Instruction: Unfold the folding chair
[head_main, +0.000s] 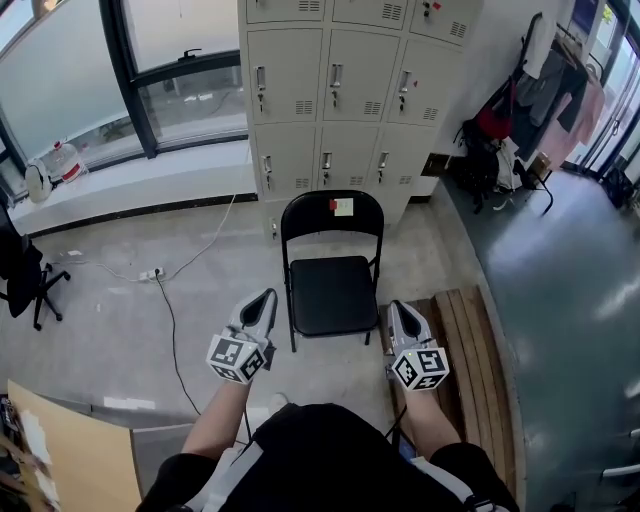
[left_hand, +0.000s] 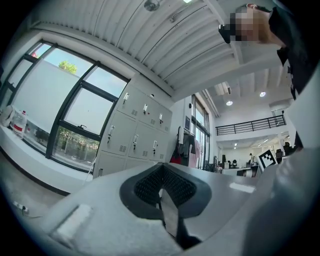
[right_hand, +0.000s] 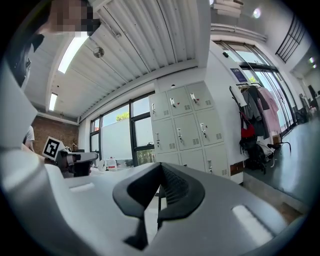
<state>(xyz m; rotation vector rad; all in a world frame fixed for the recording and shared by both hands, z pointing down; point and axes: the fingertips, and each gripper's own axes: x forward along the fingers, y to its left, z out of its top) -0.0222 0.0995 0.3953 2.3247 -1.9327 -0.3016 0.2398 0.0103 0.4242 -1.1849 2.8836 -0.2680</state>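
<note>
2 grippers point level at a black folding chair that stands open on the pale floor, its seat flat and its backrest upright, just in front of a bank of grey lockers. A small white note with a red patch sits at the top middle of the backrest. As the head view shows it, the left gripper is near the chair's front left corner and the right gripper is near its front right corner; neither appears to touch the chair. In the left gripper view the 2 ribbed black pads meet tip to tip, clenched with nothing between them. The right gripper view shows the same: jaws pressed together and empty. Each gripper carries its marker cube on the end toward the person, whose forearms and dark top fill the bottom of the head view. To the right of the chair, beside the right gripper, lies a low bench of wooden slats. Left of the chair a black cable runs across the floor from a white power strip. A black office chair stands at the far left, a clear bottle rests on the window ledge, and clothes hang on a rack at the right beyond the lockers.
</note>
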